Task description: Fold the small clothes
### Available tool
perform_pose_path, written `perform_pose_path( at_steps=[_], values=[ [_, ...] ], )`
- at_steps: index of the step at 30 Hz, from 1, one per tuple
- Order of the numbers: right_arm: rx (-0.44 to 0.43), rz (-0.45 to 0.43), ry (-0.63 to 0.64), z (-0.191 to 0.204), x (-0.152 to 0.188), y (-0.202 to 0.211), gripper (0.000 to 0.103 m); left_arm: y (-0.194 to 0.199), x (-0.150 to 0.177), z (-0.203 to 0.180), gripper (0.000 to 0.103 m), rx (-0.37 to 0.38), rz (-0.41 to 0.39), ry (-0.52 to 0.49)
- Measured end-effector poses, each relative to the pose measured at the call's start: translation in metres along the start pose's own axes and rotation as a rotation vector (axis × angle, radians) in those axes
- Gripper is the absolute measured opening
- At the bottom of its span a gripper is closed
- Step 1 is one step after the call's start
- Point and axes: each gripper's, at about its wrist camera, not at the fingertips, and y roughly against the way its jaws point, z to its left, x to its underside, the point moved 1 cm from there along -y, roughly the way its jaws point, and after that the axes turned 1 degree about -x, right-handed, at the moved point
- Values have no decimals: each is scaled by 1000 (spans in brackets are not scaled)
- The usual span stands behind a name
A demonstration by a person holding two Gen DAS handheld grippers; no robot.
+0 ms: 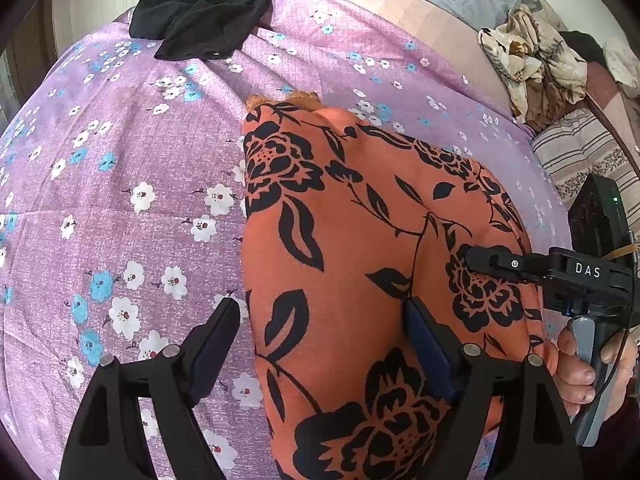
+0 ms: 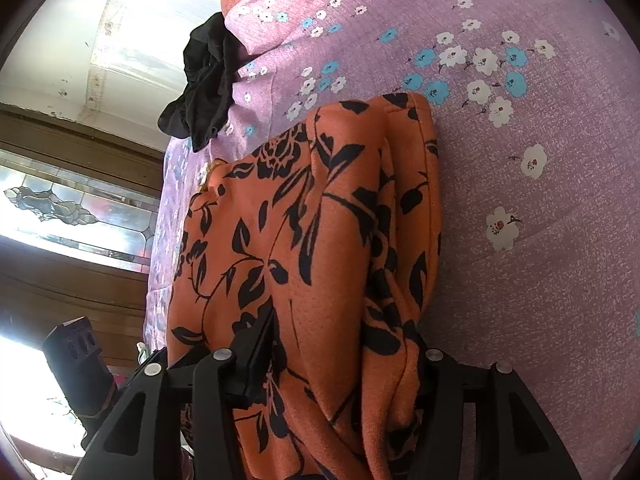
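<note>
Orange cloth printed with black roses, the garment [image 1: 360, 260], lies nearest in both views, spread in a long folded strip on the purple floral bedsheet [image 1: 120, 200]. The left gripper [image 1: 324, 320] stands over its near end with jaws wide apart: one finger rests over the bare sheet just beside the garment's left edge, the other on the orange cloth, and nothing is pinched between them. To the right, the right gripper [image 1: 480, 262] reaches in from the side, its black tip lying on the garment's right part; a hand [image 1: 576, 364] grips its handle. In the right wrist view the right gripper [image 2: 344, 352] has a thick bunched fold of the garment [image 2: 320, 240] running up between its jaws, which stand fairly wide; whether they press the cloth I cannot tell. Farther along, the garment's end shows a small orange frill. Beyond it, near the bedsheet's far edge, a crumpled black garment [image 1: 204, 12] sits apart. Off to the far right, a cream patterned cloth [image 1: 528, 64] lies heaped beside a striped pillow [image 1: 576, 152].
</note>
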Motion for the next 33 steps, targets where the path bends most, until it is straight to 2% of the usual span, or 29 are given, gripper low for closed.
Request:
perform_pose_path(
  at_steps=[4, 8, 14, 16, 19, 21, 23, 27, 29, 33],
  values=[
    [21, 0, 6, 2, -1, 2, 56, 0, 0, 1, 86, -9, 0, -1],
    [90, -34, 57, 11, 1, 15, 57, 6, 5, -2, 86, -49, -9, -16],
    [224, -179, 160, 28, 13, 57, 57, 34, 15, -11, 86, -136, -69, -65],
    [230, -249, 190, 35, 19, 73, 57, 48, 21, -11, 86, -166, -111, -67],
    [175, -317, 238, 50, 32, 90, 54, 62, 28, -8, 86, -200, -151, -54],
    [115, -315, 263, 59, 47, 92, 45, 63, 33, -6, 86, -244, -156, -59],
    [96, -265, 261, 59, 59, 84, 45, 54, 39, -7, 86, -300, -131, -78],
    [212, -85, 154, 35, 68, 34, 41, 43, 49, -2, 90, -304, -111, -69],
    [202, -115, 134, 36, 67, 39, 41, 52, 51, -1, 90, -302, -118, -33],
    [192, -198, 152, 47, 80, 67, 44, 97, 69, -15, 90, -321, -245, 6]
  ],
)
